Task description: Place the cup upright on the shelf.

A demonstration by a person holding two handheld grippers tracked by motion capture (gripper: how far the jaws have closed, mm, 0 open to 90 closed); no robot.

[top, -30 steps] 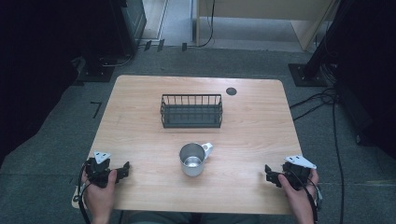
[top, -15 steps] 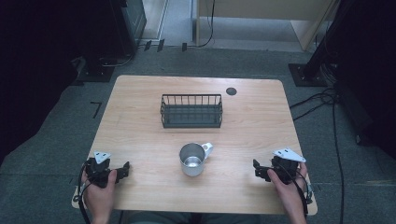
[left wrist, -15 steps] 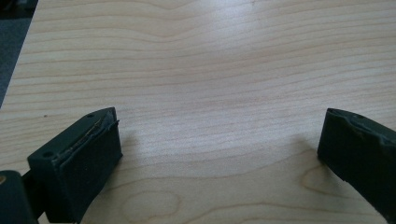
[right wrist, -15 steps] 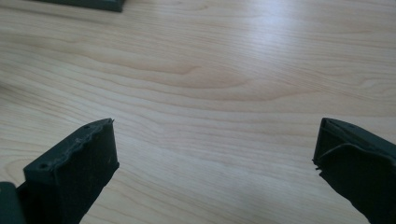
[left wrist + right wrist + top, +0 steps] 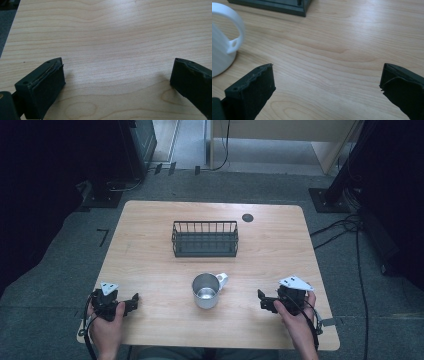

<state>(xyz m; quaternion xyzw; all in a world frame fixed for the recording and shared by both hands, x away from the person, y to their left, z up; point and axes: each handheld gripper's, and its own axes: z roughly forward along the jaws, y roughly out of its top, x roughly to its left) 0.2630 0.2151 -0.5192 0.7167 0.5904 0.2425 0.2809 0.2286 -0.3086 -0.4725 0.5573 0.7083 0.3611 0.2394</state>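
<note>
near the table's [image 5: 150, 240] front middle we see the mug [image 5: 205, 291] upright, handle toward the wire basket [image 5: 205, 238] (well behind it). our right gripper [image 5: 262, 301] sits near it, jaws spread; our left gripper [image 5: 134, 301] is spread too, both empty.

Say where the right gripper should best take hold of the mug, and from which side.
Probably the handle: the mug stands upright with it turned to the far right, toward the open right gripper. Come in from the right, one of the fingers on each flat side of the loop.
</note>
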